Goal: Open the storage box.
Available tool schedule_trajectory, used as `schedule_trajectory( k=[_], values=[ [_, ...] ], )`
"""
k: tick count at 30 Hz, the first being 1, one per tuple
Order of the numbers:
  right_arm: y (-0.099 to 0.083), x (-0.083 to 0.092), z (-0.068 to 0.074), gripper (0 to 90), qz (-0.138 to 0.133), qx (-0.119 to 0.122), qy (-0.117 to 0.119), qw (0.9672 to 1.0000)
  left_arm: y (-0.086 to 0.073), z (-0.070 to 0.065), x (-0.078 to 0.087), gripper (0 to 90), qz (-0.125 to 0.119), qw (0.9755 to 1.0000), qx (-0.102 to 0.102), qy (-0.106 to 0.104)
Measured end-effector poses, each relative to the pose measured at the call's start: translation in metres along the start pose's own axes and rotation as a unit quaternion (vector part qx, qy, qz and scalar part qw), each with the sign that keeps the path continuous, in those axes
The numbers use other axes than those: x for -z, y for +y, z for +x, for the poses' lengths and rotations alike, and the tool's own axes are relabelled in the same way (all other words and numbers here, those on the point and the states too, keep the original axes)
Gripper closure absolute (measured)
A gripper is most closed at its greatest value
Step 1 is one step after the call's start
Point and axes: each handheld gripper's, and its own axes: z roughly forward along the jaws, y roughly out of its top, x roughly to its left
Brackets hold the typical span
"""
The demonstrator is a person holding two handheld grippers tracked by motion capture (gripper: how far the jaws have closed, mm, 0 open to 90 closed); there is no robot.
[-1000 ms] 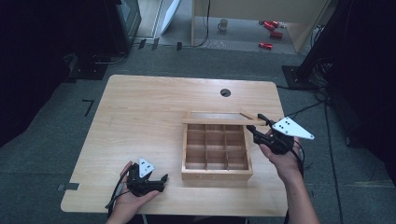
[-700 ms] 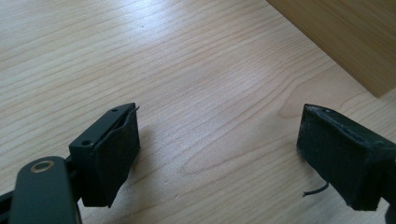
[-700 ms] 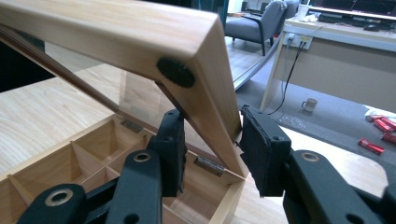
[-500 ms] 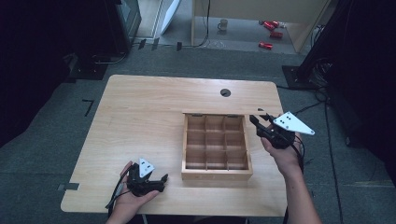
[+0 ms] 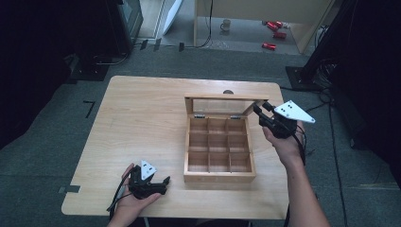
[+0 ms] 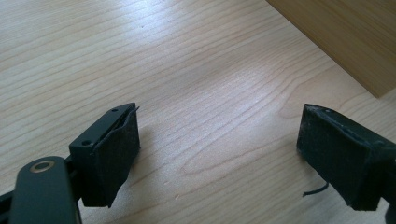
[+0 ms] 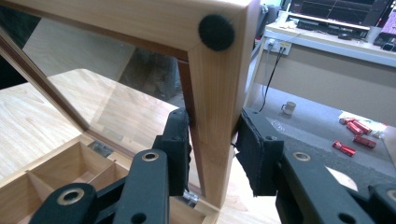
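Change: since the earlier pictures the glass-paned wooden lid (image 5: 219, 105) had swung up from over the compartments to standing about upright at the far edge of the box; the right gripper had moved with its right corner, and the left gripper had stayed put.
Box: a light wooden box with nine square compartments (image 5: 219, 147) sat right of centre on the pale wooden table (image 5: 142, 118), nearer the near edge, with its compartments looking empty.
Lid: it was hinged along the far wall of the box, and a round black felt pad (image 7: 216, 31) sat on its corner in the right gripper view.
Right gripper: the right gripper (image 5: 259, 109), topped by its grey three-cornered plate, was at the lid's right side; in the right gripper view (image 7: 210, 154) its two black jaws straddled the side rail of the lid frame, the left pad against the wood and the right pad close beside it, clasping the rail.
Left gripper: the left gripper (image 5: 163, 181) rested on the table at the near left, just beside the box's near left corner, and its jaws stood wide apart with nothing between them (image 6: 219, 158).
Floor: red cans (image 5: 274, 33) and a mug (image 5: 226, 24) lay on the grey floor beyond the table's far edge.
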Motion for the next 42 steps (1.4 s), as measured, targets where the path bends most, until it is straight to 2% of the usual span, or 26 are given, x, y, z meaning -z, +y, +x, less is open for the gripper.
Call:
schedule_trajectory(
  k=[2, 11, 22, 25, 32, 42],
  values=[
    [0.003, -0.004, -0.003, 66.4, 0.001, 0.001, 0.003, 1.0000, 0.000, 0.000, 0.000, 13.5, 0.000, 1.0000, 0.000, 0.000],
    [0.014, -0.020, -0.013, 66.6, 0.006, -0.026, 0.003, 0.9996, 0.000, 0.000, 0.000, 13.5, 0.000, 1.0000, 0.000, 0.000],
    [0.031, -0.050, -0.032, 66.7, 0.034, -0.058, 0.012, 0.9977, 0.001, 0.000, -0.001, 13.5, 0.001, 1.0000, -0.001, -0.003],
    [0.033, -0.060, -0.037, 66.7, 0.035, -0.075, 0.012, 0.9965, 0.001, 0.000, -0.001, 13.6, 0.001, 1.0000, 0.000, -0.003],
    [0.037, -0.079, -0.047, 66.8, 0.049, -0.099, 0.013, 0.9938, 0.001, 0.000, -0.001, 13.5, -0.001, 1.0000, 0.000, -0.003],
    [0.041, -0.113, -0.060, 67.3, 0.076, -0.139, 0.002, 0.9873, 0.001, 0.000, -0.001, 13.5, -0.001, 1.0000, -0.001, -0.002]
  ],
)
